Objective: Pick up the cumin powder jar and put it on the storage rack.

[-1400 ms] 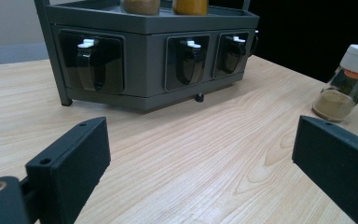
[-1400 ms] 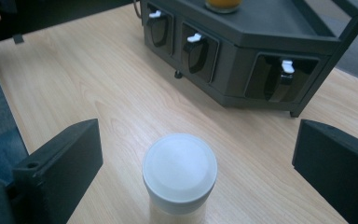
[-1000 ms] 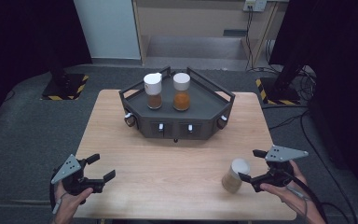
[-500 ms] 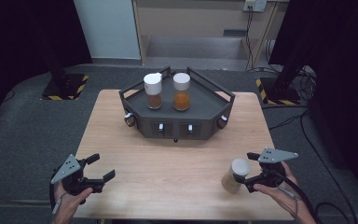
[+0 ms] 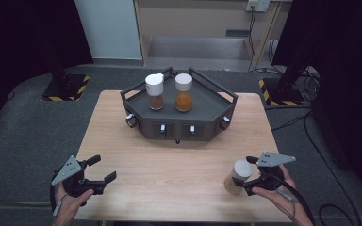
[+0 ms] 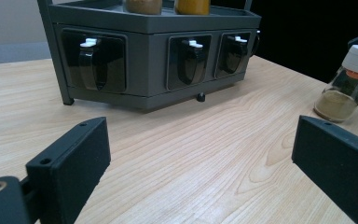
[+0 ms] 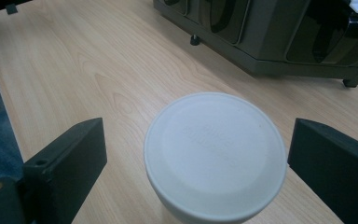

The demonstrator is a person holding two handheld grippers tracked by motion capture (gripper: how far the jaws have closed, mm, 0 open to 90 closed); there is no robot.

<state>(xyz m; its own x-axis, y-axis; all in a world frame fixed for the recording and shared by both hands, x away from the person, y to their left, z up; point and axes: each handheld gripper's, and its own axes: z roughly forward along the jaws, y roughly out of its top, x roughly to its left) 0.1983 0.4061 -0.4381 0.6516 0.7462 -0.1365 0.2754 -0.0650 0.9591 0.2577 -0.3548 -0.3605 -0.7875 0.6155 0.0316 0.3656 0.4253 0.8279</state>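
Right gripper point(image 5: 250, 176), near right of counter point(image 5: 169, 165): fingers point(image 7: 65, 158) apart, just been closing, straddling white-capped spice jar point(image 5: 236, 176) without touching; embossed cap lettering unreadable. Left gripper point(image 5: 100, 175), near left: fingers spread, nothing between. Far centre: dark spice rack point(image 5: 207, 113) carrying two white-capped jars point(image 5: 155, 92), brown and orange contents.

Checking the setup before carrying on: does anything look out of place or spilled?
Nothing spilled. One spice jar stands on the table apart from the two jars on the rack, between the right gripper jaws, which have been closing.
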